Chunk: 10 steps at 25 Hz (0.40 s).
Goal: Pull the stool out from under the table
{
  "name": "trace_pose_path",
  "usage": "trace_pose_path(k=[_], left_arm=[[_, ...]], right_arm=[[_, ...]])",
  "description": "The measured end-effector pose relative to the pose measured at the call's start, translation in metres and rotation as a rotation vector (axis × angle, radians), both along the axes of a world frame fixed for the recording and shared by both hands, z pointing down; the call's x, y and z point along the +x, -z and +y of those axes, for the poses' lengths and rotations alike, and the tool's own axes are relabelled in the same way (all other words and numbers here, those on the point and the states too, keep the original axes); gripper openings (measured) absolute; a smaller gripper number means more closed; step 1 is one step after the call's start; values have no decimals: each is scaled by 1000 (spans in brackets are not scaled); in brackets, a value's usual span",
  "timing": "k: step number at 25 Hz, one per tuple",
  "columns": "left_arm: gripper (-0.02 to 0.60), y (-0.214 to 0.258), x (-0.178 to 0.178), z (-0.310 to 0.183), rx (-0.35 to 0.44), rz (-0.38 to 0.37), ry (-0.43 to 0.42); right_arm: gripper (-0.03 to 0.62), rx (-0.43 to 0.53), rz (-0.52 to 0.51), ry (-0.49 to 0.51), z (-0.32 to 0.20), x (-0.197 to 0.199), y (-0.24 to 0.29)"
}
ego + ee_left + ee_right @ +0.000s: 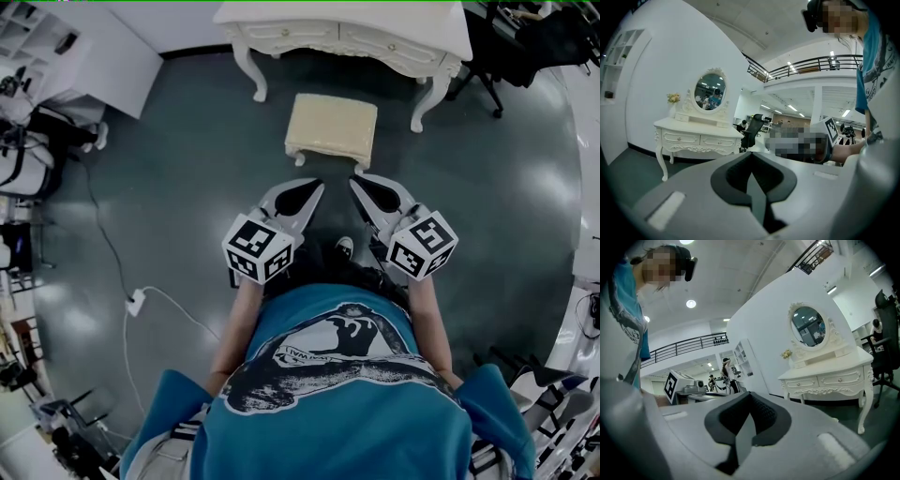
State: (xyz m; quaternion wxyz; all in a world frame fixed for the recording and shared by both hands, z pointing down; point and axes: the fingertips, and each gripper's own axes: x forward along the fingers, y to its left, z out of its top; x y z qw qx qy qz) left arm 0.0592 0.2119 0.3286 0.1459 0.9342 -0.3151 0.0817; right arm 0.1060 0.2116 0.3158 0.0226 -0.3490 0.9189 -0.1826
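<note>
A cream cushioned stool (pixel 332 129) stands on the dark floor just in front of the white dressing table (pixel 347 33), out from under its top. My left gripper (pixel 315 187) is shut and empty, its tips a short way from the stool's near left corner. My right gripper (pixel 357 184) is shut and empty too, close to the near right corner. Neither touches the stool. Both gripper views point level: the left gripper (pixel 751 165) faces the table (pixel 698 136) with its oval mirror (pixel 708 91), and the right gripper (pixel 749 405) sees the same table (pixel 829 376). The stool is hidden in both.
A white cabinet (pixel 103 47) stands at the back left. A white cable with a plug block (pixel 137 302) lies on the floor to my left. A black office chair (pixel 525 47) is at the back right. Equipment crowds the left edge (pixel 23 159).
</note>
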Motion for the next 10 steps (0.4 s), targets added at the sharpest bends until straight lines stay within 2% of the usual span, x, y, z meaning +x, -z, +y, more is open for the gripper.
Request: trace_pose_path(k=[10], left_arm=[[11,-2,7,8,0,-13,-29]], right_arm=[[0,1,13,5,7,-2,-3]])
